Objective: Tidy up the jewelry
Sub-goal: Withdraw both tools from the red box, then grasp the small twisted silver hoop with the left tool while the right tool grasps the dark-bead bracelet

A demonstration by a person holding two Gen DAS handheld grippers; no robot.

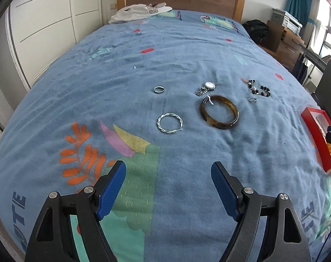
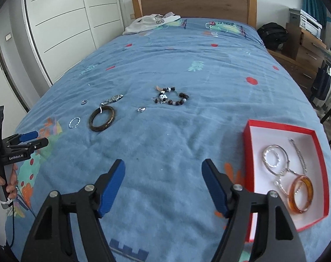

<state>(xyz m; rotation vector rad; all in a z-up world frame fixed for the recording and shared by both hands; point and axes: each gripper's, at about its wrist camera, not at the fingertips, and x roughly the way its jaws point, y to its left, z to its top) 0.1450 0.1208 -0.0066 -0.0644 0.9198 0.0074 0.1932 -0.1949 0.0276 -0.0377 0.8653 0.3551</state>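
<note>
Two grippers, both with jaws apart and nothing between the blue pads: left gripper (image 1: 168, 174) hangs over the leafy print near the foot of the bed, right gripper (image 2: 163, 172) over plain blue blanket (image 2: 165, 142) just left of the red box (image 2: 250, 152).

Hard-to-see stuff first. From the left wrist view the red box is cut off at the right edge, so its contents barely show. Small silver ring (image 2: 84, 102) is a speck from the right side. Little silver piece (image 2: 141, 109) by the beads is too small to tell what it is. Only fingers of the person's hand (image 2: 4, 181) show at the left edge.

Still loose on the blanket: twisted silver hoop (image 1: 170, 123), dark brown bangle (image 1: 219, 114) with a white tag, wristwatch (image 1: 206, 88), beaded bracelet (image 2: 172, 97). Inside the box: an amber bangle (image 2: 302, 193), silver hoops and chain.

Room: wooden headboard (image 2: 193, 4), white clothing (image 2: 152, 23) near it, white wardrobe (image 2: 62, 26) left, black backpack (image 2: 272, 33) and wooden drawers right.
</note>
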